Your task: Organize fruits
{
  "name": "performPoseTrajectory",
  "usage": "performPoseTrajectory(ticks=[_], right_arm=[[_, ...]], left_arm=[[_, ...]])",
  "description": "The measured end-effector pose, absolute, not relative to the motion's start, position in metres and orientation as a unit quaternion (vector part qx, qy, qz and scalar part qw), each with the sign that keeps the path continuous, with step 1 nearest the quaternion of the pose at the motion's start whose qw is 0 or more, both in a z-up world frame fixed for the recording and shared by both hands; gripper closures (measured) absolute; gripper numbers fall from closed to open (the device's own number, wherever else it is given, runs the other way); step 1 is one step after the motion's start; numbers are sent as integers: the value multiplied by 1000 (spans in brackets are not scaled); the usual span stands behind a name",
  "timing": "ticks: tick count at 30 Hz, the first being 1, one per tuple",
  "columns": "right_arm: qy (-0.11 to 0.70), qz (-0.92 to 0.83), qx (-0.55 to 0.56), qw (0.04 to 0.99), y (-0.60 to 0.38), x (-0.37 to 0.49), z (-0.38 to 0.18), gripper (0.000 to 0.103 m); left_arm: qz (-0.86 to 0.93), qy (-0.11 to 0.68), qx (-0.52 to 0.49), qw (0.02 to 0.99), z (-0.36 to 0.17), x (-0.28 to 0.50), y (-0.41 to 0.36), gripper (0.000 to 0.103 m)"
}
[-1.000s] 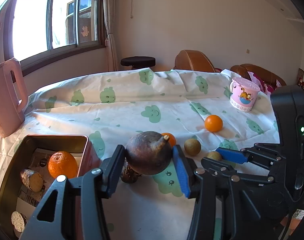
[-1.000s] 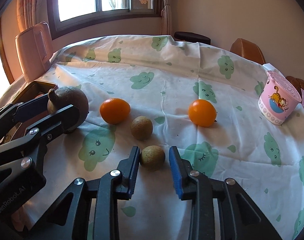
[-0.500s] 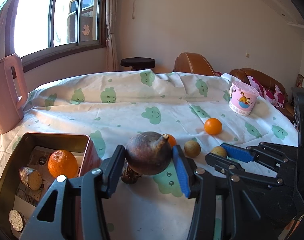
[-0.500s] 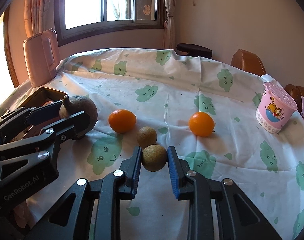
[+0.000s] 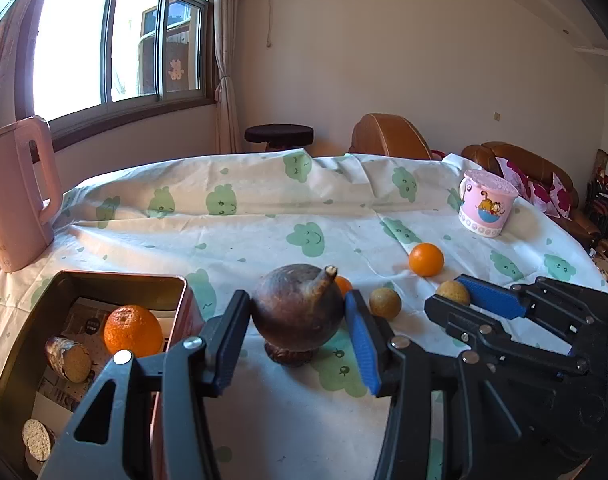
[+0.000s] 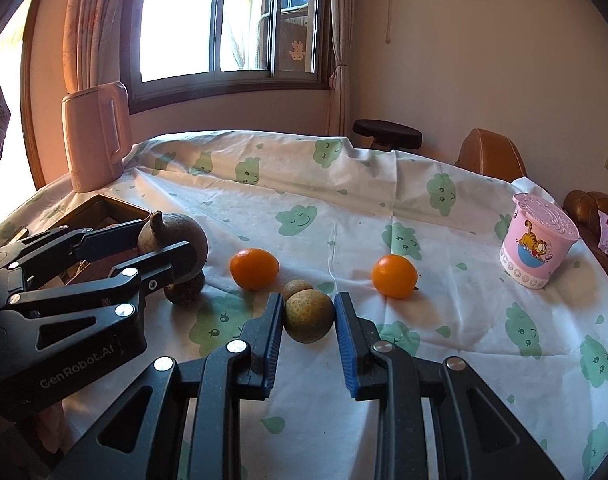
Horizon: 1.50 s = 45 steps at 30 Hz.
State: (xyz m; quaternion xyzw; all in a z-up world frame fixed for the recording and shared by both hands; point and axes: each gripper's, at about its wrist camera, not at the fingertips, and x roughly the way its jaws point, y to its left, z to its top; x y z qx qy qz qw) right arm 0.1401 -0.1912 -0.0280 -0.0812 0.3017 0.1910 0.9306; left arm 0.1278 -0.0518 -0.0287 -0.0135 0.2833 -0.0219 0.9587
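The right gripper (image 6: 308,322) is clamped on a small brownish-yellow fruit (image 6: 308,315), held just above the tablecloth (image 6: 384,208); a second one like it (image 6: 293,288) peeks out behind, mostly hidden. The left gripper (image 5: 297,316) grasps a dark round fruit with a stub stem (image 5: 297,306), and a smaller dark piece (image 5: 289,356) under it is largely covered. In the left wrist view an orange (image 5: 342,284) is nearly all hidden behind that fruit; another orange (image 5: 426,259) lies clear, farther right. The metal box (image 5: 35,308) at the left holds an orange (image 5: 133,330) and cut brown pieces (image 5: 67,358), with printed paper beneath, too small to read. "GenRobot.AI" is written on the left gripper's body. The pink cup (image 6: 538,240) bears a cartoon cat. A pink kettle (image 6: 95,136) stands by the window.
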Motion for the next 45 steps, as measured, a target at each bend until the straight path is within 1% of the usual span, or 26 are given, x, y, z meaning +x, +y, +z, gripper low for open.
performPoseTrajectory(ticks=[14, 15, 16, 17, 26, 27, 28, 30, 33, 36, 39, 40, 43, 45], right_arm=[[259, 191, -79, 943, -196, 125, -20, 75], [258, 191, -78, 944, -196, 124, -19, 75], [256, 191, -78, 944, -196, 124, -19, 75], [254, 191, -78, 945, -196, 123, -18, 75], [246, 190, -76, 947, -198, 121, -17, 75], [246, 190, -75, 947, -198, 121, -17, 75], [246, 190, -73, 948, -199, 121, -17, 75], [244, 190, -65, 949, -203, 120, -16, 75], [250, 186, -52, 949, -209, 117, -16, 75], [245, 188, -42, 950, -215, 105, -14, 75], [237, 194, -44, 951, -217, 92, -13, 75], [236, 195, -44, 951, -218, 90, -12, 75], [233, 194, -37, 952, -221, 87, -12, 75], [234, 192, -37, 952, -222, 88, -12, 75]], left_arm=[[-15, 260, -2, 965, -25, 120, -55, 53], [-15, 258, -1, 966, -25, 120, -56, 56], [-16, 255, 0, 967, -24, 119, -56, 68], [-17, 252, 2, 968, -24, 118, -57, 72], [-16, 252, 4, 968, -23, 118, -57, 72], [-19, 253, -1, 967, -23, 118, -56, 71], [-22, 255, -7, 967, -24, 119, -53, 61], [-17, 261, -18, 965, -24, 116, -47, 46], [-23, 250, -33, 967, -22, 103, -40, 32], [-37, 255, -17, 966, -21, 90, -46, 31], [-44, 269, 22, 962, -26, 80, -59, 23], [-48, 285, 31, 957, -30, 81, -63, 20], [-58, 329, 45, 941, -40, 93, -70, 20], [-61, 341, 37, 937, -43, 96, -67, 21]])
